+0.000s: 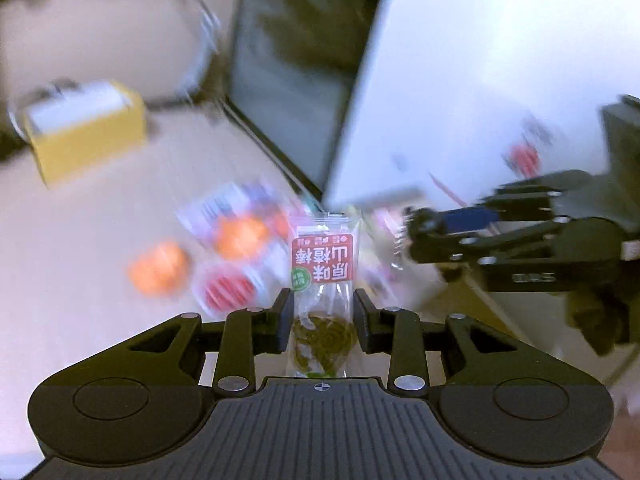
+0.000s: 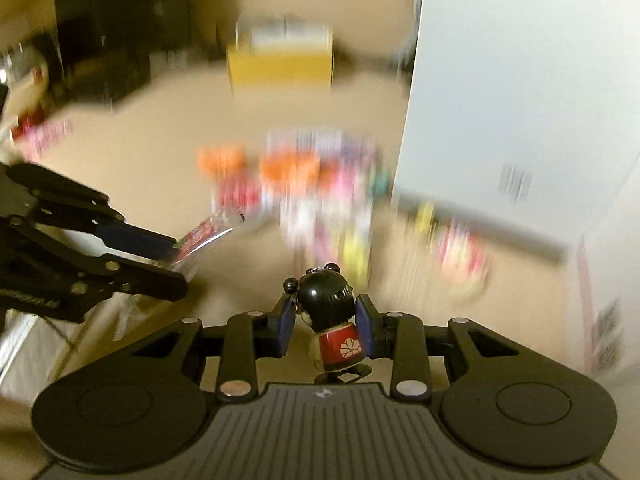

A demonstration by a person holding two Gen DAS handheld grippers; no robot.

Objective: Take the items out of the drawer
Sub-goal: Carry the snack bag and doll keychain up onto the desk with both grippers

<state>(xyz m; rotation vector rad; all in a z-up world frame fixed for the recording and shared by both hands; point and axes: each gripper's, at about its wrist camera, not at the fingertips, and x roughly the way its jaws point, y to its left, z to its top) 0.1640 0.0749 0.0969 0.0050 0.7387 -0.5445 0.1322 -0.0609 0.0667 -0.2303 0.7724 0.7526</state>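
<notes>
In the left wrist view my left gripper (image 1: 322, 310) is shut on a clear snack packet (image 1: 324, 264) with a red label and dark green pieces inside; the packet stands up between the pads. The right gripper (image 1: 412, 236) reaches in from the right, blurred. In the right wrist view my right gripper (image 2: 326, 316) is shut on a small figurine (image 2: 330, 300) with a black round head and a red body. At that view's left edge the left gripper (image 2: 180, 262) carries the snack packet (image 2: 202, 234). Both grippers hang above a blurred pile of colourful packets (image 2: 320, 184).
Orange and red wrapped snacks (image 1: 224, 256) lie on a beige surface below. A yellow box (image 1: 84, 132) stands further back, also the yellow box (image 2: 280, 56). A tall white panel (image 1: 480, 80) rises on the right, with a dark screen (image 1: 288, 92) beside it.
</notes>
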